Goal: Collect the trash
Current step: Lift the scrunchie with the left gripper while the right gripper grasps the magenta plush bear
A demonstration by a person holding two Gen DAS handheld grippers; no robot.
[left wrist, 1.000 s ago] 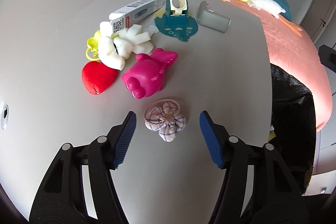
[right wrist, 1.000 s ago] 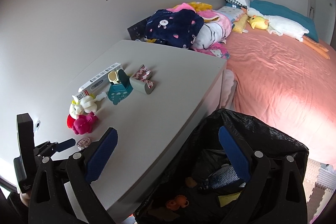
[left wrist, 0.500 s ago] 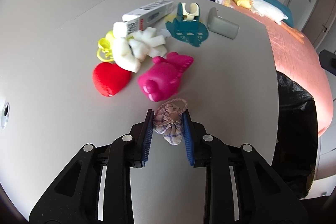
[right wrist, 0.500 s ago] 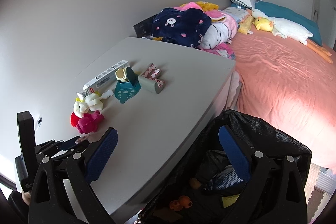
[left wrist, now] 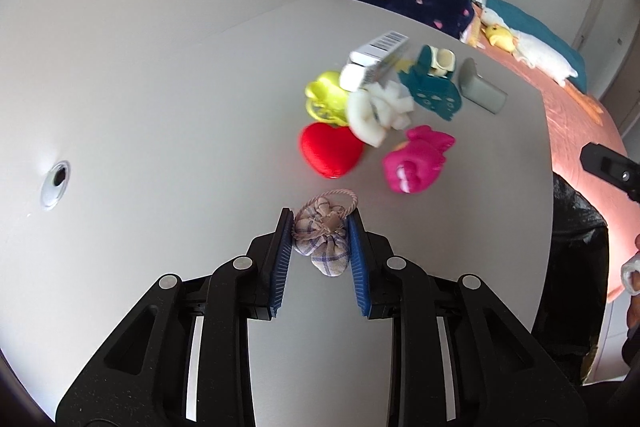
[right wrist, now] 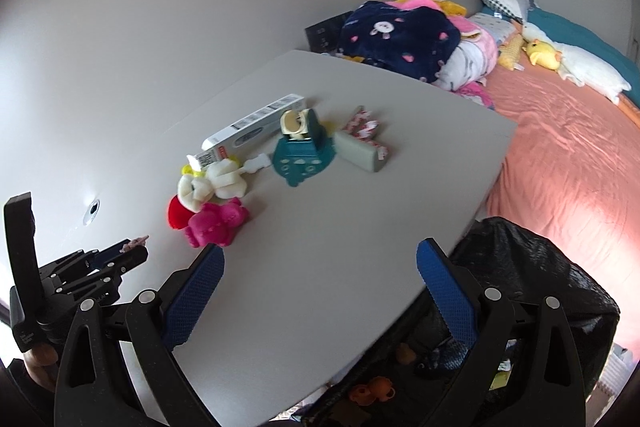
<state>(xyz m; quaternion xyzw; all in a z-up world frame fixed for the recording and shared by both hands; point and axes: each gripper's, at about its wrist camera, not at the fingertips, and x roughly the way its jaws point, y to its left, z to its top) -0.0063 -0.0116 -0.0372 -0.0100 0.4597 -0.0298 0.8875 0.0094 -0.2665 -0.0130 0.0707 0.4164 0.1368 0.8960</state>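
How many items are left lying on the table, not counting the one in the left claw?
8: white carton, teal tape dispenser, grey case, patterned wrapper, white plush, yellow toy, red heart, pink toy. More may hide behind them.

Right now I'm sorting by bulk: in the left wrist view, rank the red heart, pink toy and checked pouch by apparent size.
1. Red heart and pink toy: look alike.
2. Checked pouch: smallest, though nearest the camera.
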